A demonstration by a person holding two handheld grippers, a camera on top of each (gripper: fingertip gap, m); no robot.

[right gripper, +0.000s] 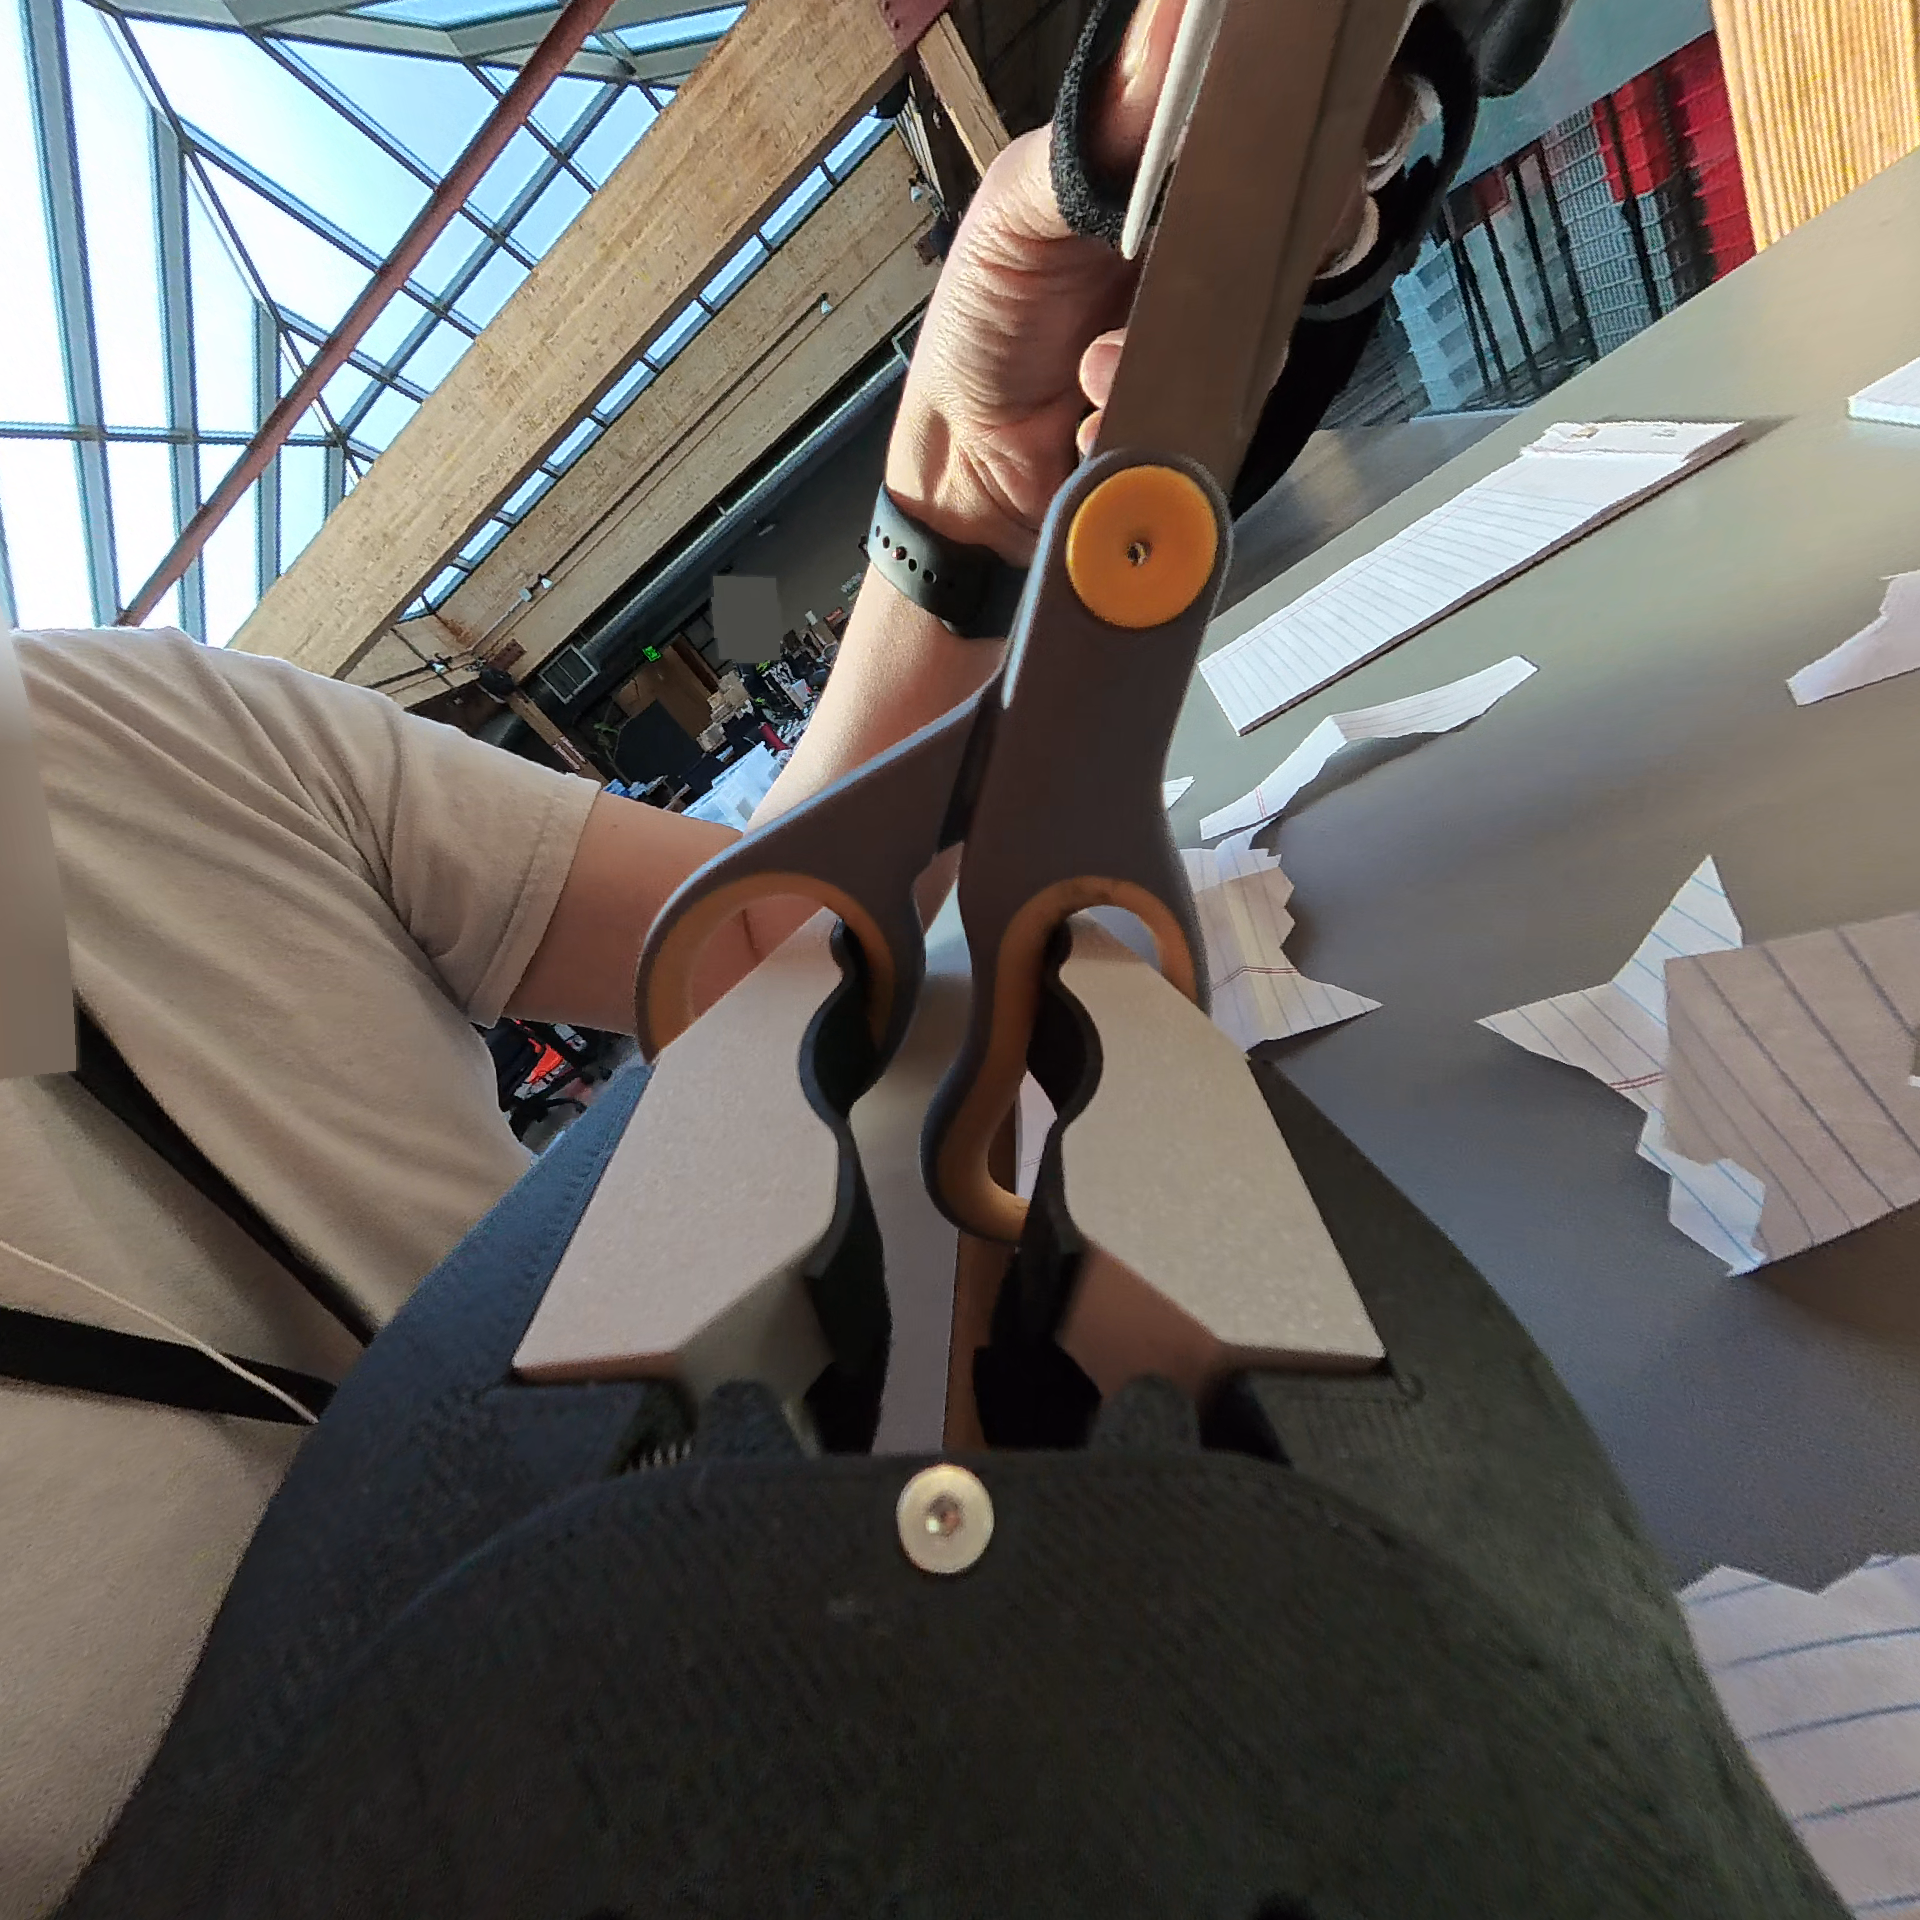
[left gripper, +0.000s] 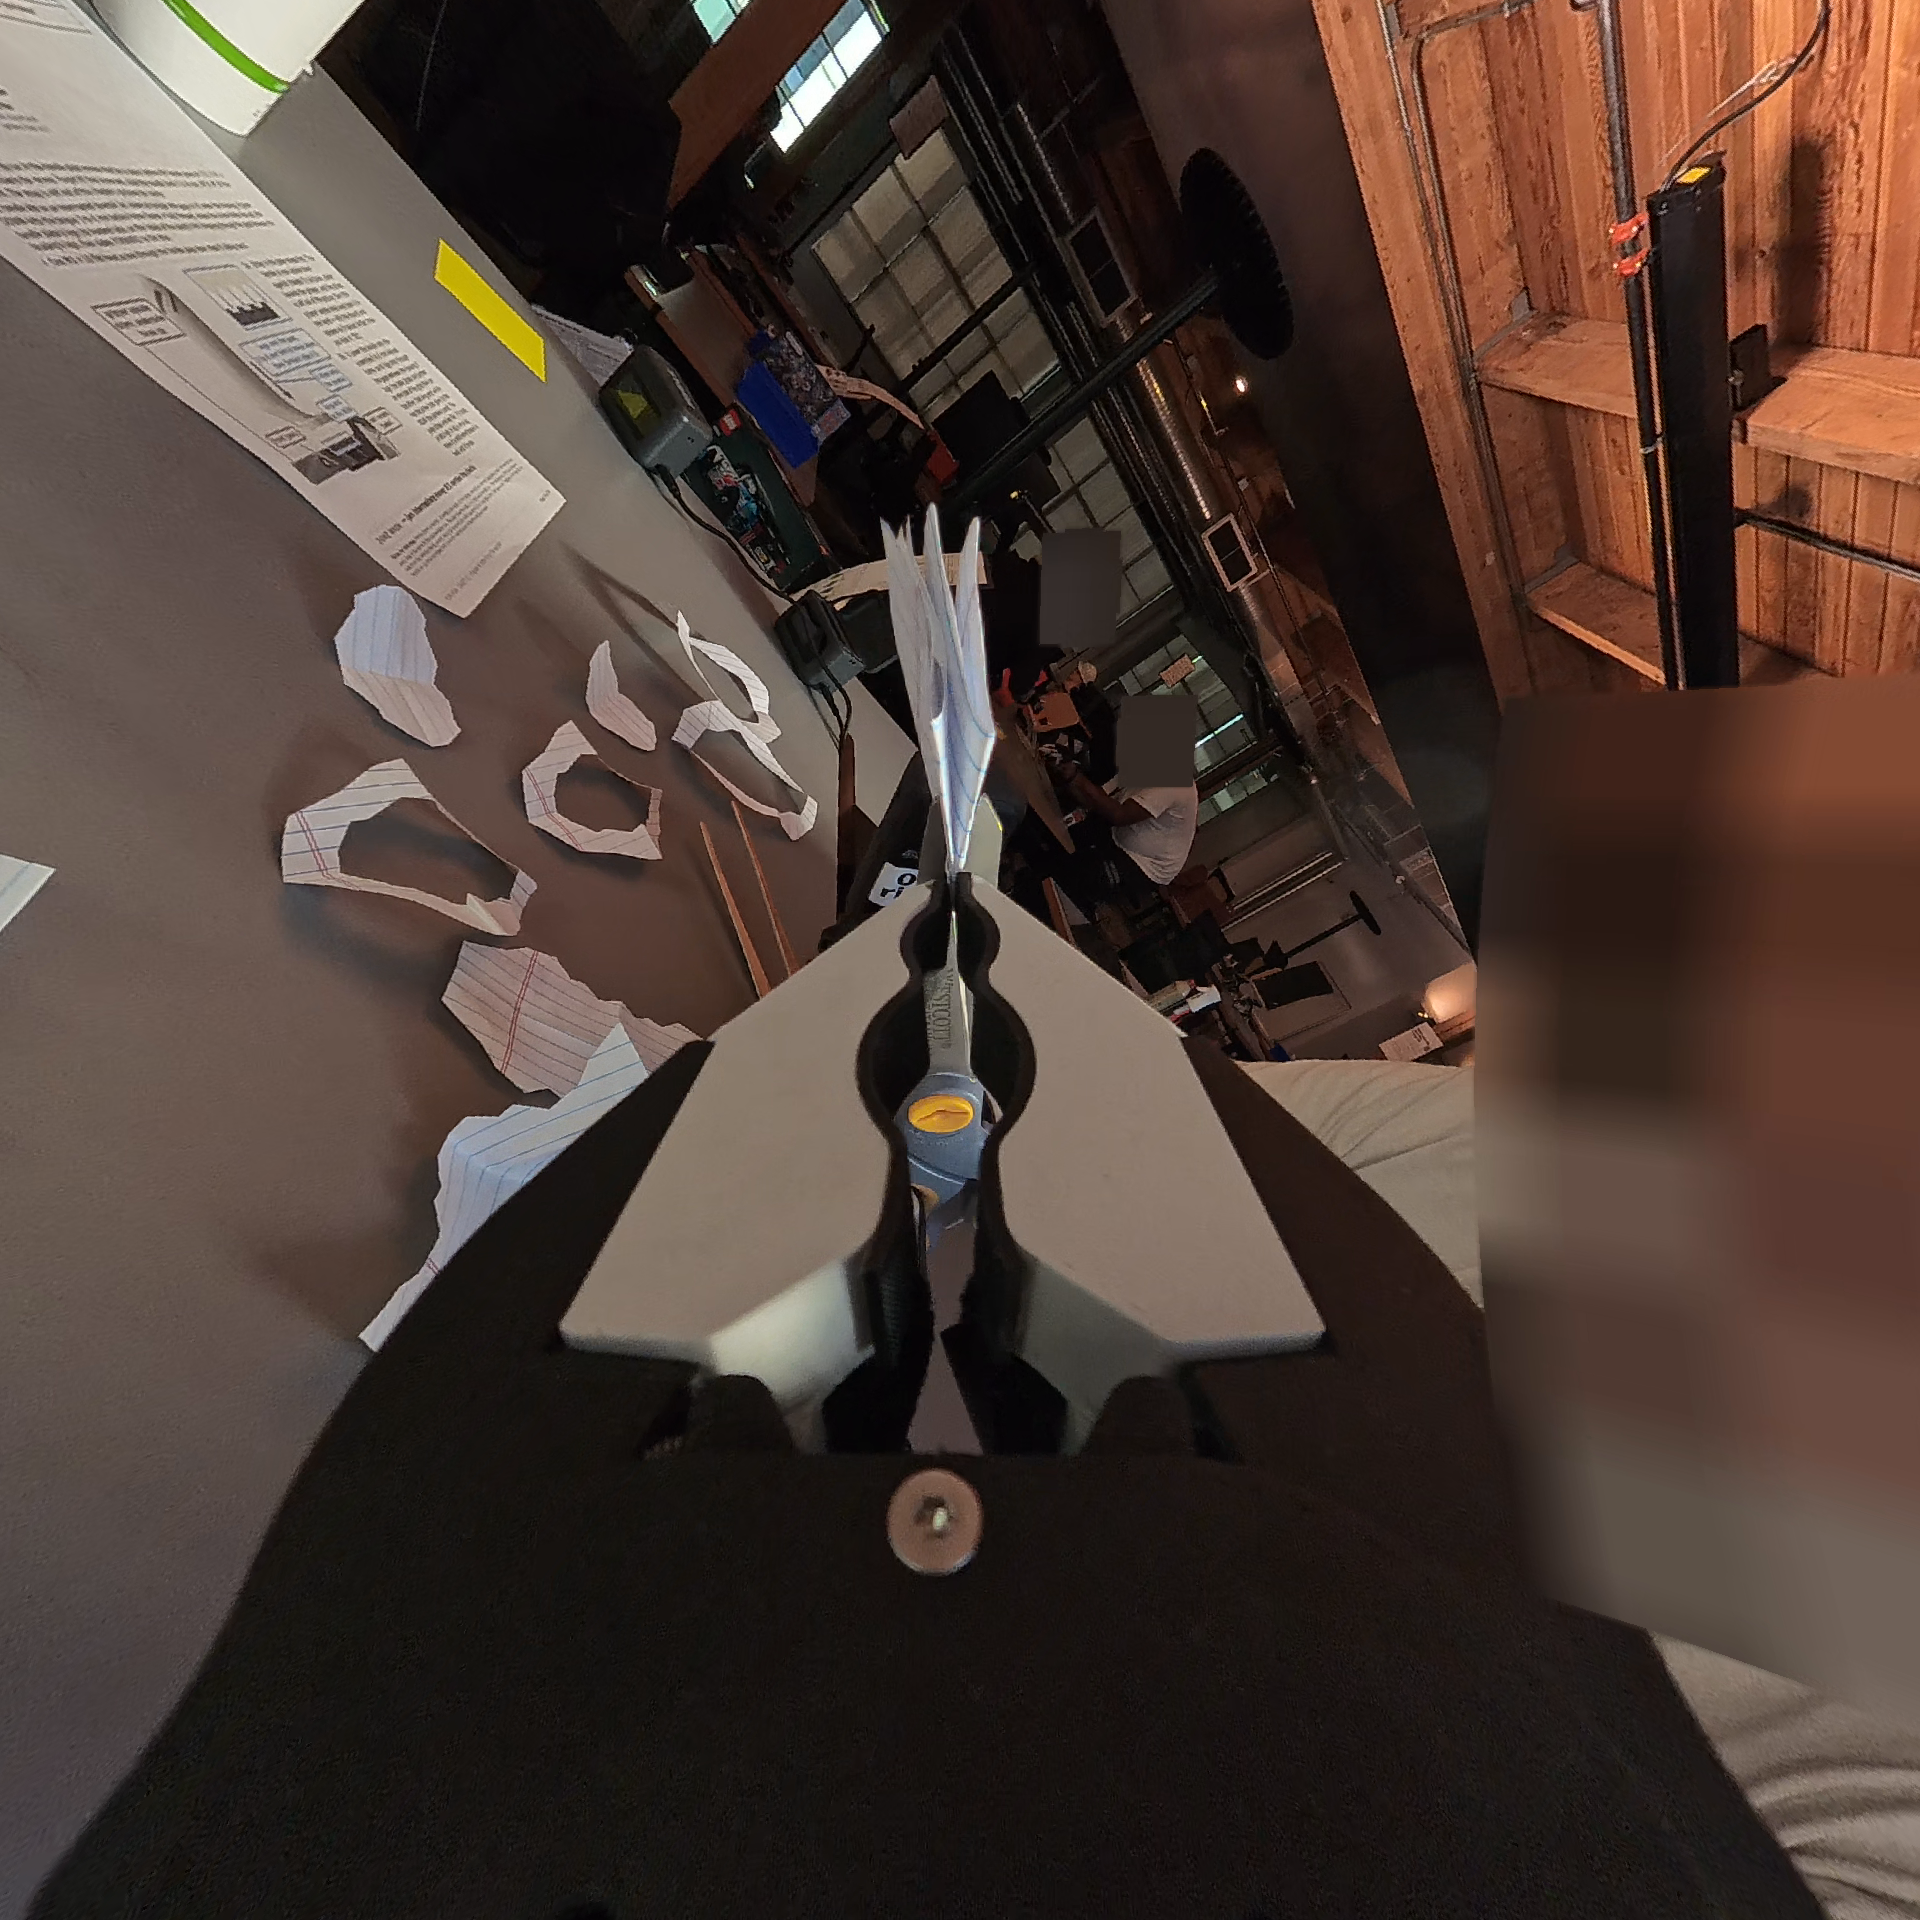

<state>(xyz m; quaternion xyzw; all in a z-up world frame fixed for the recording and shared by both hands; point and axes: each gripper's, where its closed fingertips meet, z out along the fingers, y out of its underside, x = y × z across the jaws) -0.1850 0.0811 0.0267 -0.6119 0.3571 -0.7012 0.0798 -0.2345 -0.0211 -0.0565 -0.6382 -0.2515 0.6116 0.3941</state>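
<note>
Right now your left gripper (left gripper: 954, 883) has its fingertips pressed together on a folded piece of lined paper (left gripper: 945, 665), which fans out past the tips toward 12 o'clock. Through the slot between the two fingers you can see the scissors (left gripper: 940, 1039), blade running toward the tips and the orange pivot sitting near the middle of the gap.

Your right gripper (right gripper: 956, 935) carries the same scissors (right gripper: 1081, 727) by the handles: one finger is threaded through each orange-lined loop, the fingers standing a narrow way apart, the handles close together. The blades rise toward 12 o'clock, where a hand (right gripper: 997, 343) with a black wrist band (right gripper: 935, 571) sits beside them; a white paper edge shows there, but you cannot tell how far the blades are parted.

In the left wrist view, cut paper scraps (left gripper: 400, 842) lie on the grey table (left gripper: 156, 1039) at 9 to 10 o'clock, with a printed sheet (left gripper: 260, 343) and a yellow patch (left gripper: 488, 309) beyond them toward 11 o'clock. In the right wrist view, a lined notepad (right gripper: 1455, 551) lies at 2 o'clock and more torn lined pieces (right gripper: 1621, 1029) lie at 3 o'clock.
</note>
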